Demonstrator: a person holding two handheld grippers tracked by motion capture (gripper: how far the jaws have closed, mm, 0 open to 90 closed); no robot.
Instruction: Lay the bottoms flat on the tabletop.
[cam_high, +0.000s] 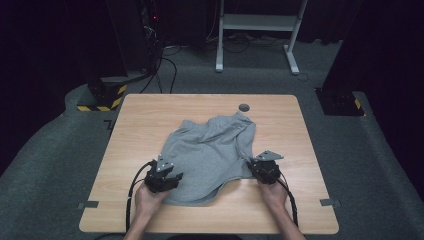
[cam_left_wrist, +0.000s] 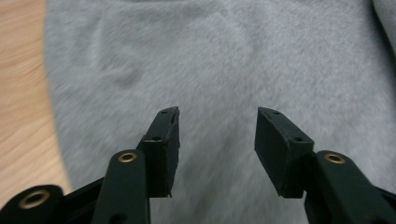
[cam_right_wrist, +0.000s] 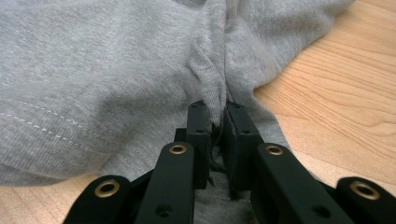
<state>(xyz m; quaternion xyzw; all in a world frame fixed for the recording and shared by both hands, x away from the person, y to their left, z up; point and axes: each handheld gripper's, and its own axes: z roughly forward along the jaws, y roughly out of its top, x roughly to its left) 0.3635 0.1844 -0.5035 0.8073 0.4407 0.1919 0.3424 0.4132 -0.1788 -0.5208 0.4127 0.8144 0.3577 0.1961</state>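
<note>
- Garment (cam_high: 210, 160): grey shorts are lying crumpled near the middle of the wooden table (cam_high: 140, 115), waistband towards the far edge.
- Right gripper (cam_right_wrist: 218, 122) is pinching a gathered fold of the fabric at the garment's near right edge; the jaws are pressing together on the cloth.
- Left gripper (cam_left_wrist: 217, 126) is hovering over the near left part of the cloth, jaws spread, gripping nothing.
- Judged progress: one hold is secured; the second grasp and any spreading or folding are remaining.

Garment (cam_high: 210, 155): plain light grey
Desk (cam_high: 140, 120): pale wood grain
Jaws: black
Floor (cam_high: 50, 165): dark grey carpet
</note>
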